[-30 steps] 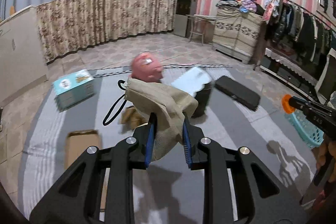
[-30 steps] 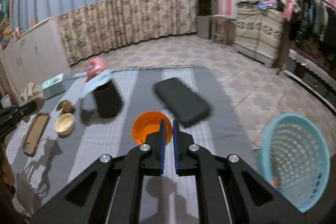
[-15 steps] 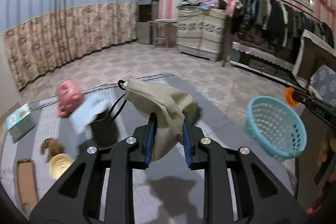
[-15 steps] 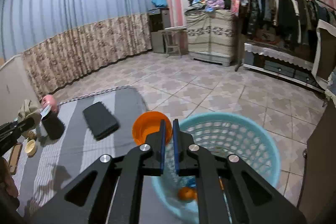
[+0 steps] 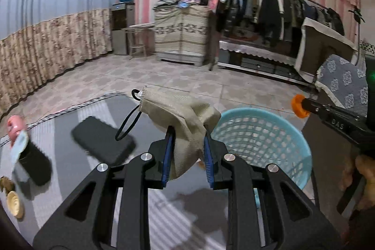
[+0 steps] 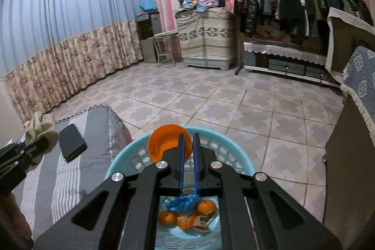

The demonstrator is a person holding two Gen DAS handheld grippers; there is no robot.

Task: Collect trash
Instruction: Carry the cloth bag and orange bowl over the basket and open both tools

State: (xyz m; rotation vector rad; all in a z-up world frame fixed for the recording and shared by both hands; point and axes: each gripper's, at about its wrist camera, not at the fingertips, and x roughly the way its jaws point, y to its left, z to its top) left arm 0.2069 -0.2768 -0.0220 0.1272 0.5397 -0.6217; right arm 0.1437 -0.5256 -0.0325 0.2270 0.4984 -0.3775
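Note:
My left gripper (image 5: 187,132) is shut on a crumpled beige face mask (image 5: 180,109); its black ear loop (image 5: 127,125) dangles to the left. The mask hangs above the grey striped cloth, just left of the light blue mesh basket (image 5: 264,132). My right gripper (image 6: 188,136) is shut on the rim of an orange lid (image 6: 164,144), held over the basket's far rim (image 6: 121,161). Orange peels (image 6: 206,206) and a blue wrapper lie in the basket's bottom. The mask (image 6: 41,130) and left gripper also show at the right wrist view's left edge, and the lid (image 5: 298,106) at the left wrist view's right.
A black flat case (image 5: 103,142) lies on the striped cloth (image 5: 58,123). Farther left are a black cup (image 5: 32,163), a pink object (image 5: 15,124) and a small tan dish (image 5: 14,203). A dark cabinet (image 6: 346,156) stands right of the basket. Tiled floor stretches beyond.
Both grippers swung right, away from the cluttered cloth toward the basket. The lid now hangs over the basket; the mask has come up beside its left rim. Both grips are unchanged.

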